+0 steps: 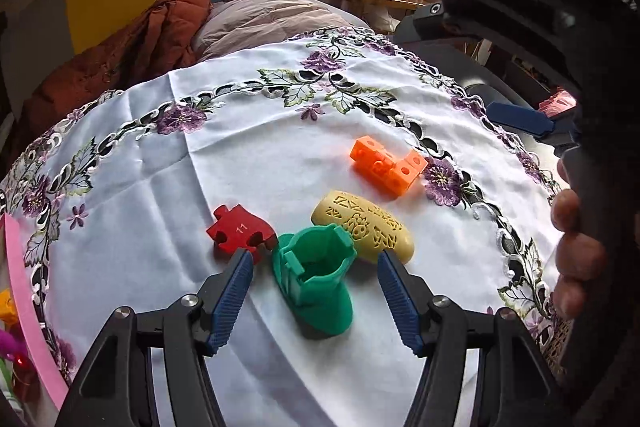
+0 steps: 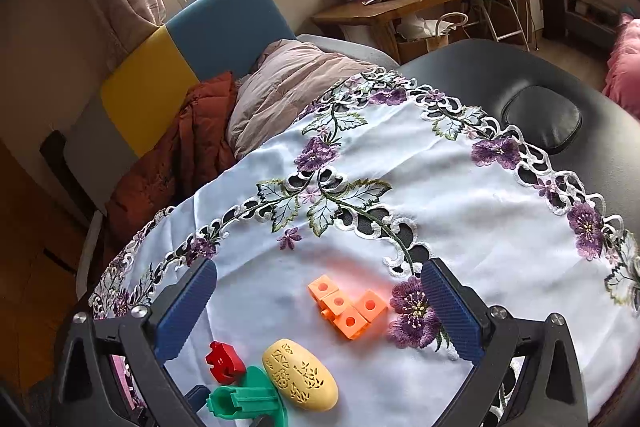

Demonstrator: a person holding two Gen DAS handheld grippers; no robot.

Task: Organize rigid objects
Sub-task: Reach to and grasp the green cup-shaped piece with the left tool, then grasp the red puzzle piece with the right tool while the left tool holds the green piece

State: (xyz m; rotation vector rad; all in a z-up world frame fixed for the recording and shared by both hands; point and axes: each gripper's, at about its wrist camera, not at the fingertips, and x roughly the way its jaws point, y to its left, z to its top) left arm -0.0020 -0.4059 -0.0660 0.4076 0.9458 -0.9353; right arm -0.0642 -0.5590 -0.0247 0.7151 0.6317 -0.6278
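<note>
A green hollow boot-shaped piece (image 1: 316, 287) stands on the white embroidered cloth (image 1: 240, 155). My left gripper (image 1: 314, 258) is open around it, with a gap showing at each pad. A red puzzle piece (image 1: 240, 231) lies just left of it and a yellow carved oval (image 1: 368, 227) just right. An orange cube block (image 1: 386, 165) lies farther back. My right gripper (image 2: 320, 271) is open and empty above the cloth. In its view the orange cube block (image 2: 348, 307) sits between its fingers, nearer the camera than the tips. The yellow oval (image 2: 300, 375), red piece (image 2: 224, 361) and green piece (image 2: 240, 403) sit nearer still.
A pink container rim (image 1: 24, 307) with colourful items is at the cloth's left edge. A hand (image 1: 576, 247) holds the right gripper's body on the right. Beyond the cloth are a bed with a duvet (image 2: 288, 87) and black padded table (image 2: 520, 87).
</note>
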